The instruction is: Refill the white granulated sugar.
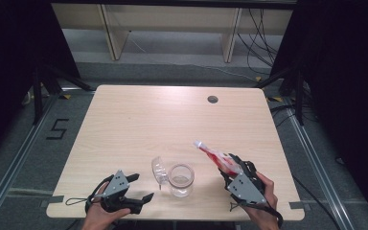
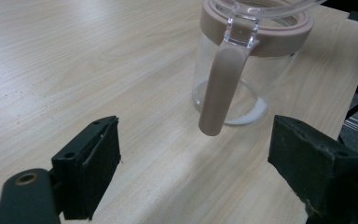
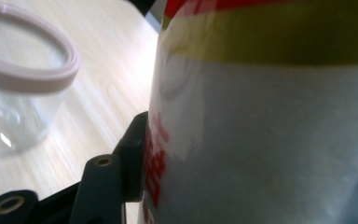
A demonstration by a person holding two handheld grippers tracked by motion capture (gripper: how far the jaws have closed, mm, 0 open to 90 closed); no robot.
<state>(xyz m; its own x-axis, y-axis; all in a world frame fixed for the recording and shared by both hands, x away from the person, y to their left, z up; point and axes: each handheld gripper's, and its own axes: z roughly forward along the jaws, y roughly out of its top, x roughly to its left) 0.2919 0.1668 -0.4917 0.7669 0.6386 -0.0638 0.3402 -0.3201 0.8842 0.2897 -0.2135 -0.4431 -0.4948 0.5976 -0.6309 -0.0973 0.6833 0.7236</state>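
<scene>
Between right gripper [image 1: 231, 165] jaws, red-yellow-white packet [image 1: 214, 154], red print unreadable.

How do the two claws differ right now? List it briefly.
The left claw stands open with nothing between its jaws; the right claw is shut on a red, yellow and white packet.
The left claw points at the clear jar with its lid flipped open; the right claw points its packet up and away over the table, right of the jar.
Both are black, topped with a grey plate, and held in a hand near the table's front edge.
</scene>
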